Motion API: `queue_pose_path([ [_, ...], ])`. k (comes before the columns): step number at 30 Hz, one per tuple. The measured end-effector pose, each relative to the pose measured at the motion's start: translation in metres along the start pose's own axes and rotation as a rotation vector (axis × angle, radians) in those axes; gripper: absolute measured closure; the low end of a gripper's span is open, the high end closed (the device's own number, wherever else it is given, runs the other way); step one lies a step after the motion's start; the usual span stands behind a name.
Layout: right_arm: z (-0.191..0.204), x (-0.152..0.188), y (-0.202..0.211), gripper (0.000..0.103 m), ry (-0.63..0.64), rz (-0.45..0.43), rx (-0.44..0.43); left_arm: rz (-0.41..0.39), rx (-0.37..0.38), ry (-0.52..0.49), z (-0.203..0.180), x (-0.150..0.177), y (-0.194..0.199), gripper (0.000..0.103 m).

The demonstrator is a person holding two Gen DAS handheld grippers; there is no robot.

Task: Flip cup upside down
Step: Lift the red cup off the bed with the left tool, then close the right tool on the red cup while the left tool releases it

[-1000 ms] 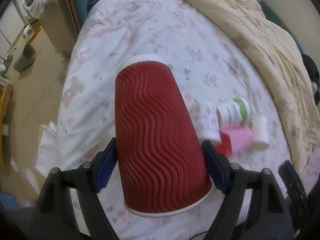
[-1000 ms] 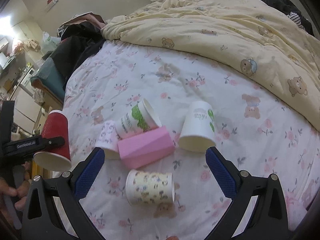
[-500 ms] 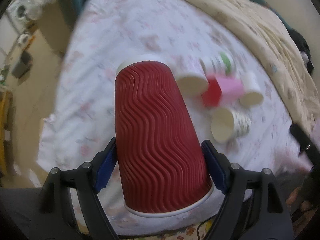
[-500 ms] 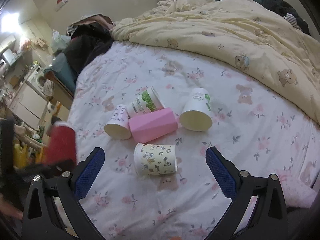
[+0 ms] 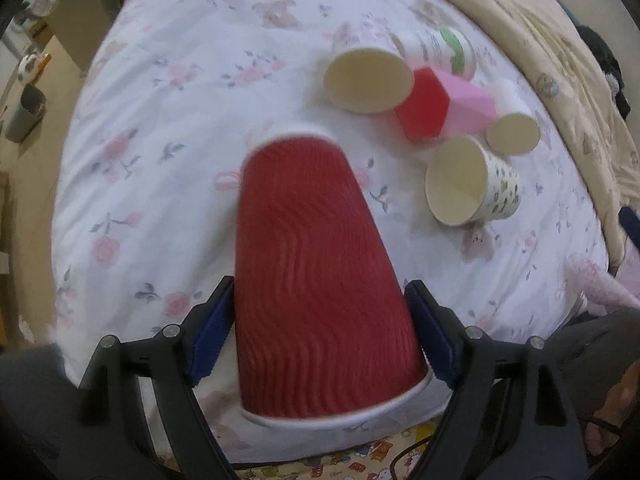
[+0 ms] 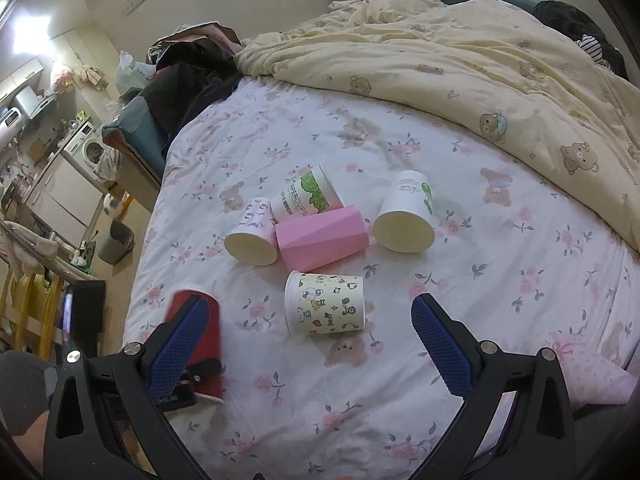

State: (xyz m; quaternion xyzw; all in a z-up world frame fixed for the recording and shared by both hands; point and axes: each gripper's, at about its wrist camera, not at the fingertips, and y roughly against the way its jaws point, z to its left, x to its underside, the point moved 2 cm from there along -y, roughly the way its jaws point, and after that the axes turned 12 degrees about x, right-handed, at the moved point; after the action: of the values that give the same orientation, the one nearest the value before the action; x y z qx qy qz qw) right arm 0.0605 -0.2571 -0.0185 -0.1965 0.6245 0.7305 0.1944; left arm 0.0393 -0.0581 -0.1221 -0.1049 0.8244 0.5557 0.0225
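My left gripper is shut on a red ribbed paper cup, its white rim toward me and its base pointing away over the floral bed sheet. The cup also shows in the right wrist view, low at the left behind my right gripper's left finger. My right gripper is open and empty above the sheet, just in front of a cartoon-print cup lying on its side.
Several cups lie on their sides mid-bed: a pink faceted cup, a green-print cup, a pink-patterned cup, a white cup. A cream quilt covers the far right. The bed's edge and floor are at left.
My left gripper has carried the red cup in over the bed, closer to the pile of cups. The right gripper has pulled back and risen slightly, staying open.
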Motion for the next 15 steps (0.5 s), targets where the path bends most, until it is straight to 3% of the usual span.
queue_pose_path([
  [2,0.000,0.000,0.000,0.000,-0.002,0.003,-0.002,0.013,-0.011,-0.016,-0.003,0.001,-0.004,0.019],
  [4,0.001,0.000,0.001,0.000,-0.003,0.004,-0.006,0.021,-0.016,-0.025,-0.005,0.002,-0.007,0.007],
  [5,0.002,-0.001,0.001,0.000,-0.002,0.002,-0.007,0.023,-0.017,-0.030,-0.005,0.003,-0.008,0.005],
  [15,0.004,-0.001,0.001,0.000,0.002,0.001,-0.010,0.029,-0.012,-0.075,-0.014,0.007,0.002,0.004],
])
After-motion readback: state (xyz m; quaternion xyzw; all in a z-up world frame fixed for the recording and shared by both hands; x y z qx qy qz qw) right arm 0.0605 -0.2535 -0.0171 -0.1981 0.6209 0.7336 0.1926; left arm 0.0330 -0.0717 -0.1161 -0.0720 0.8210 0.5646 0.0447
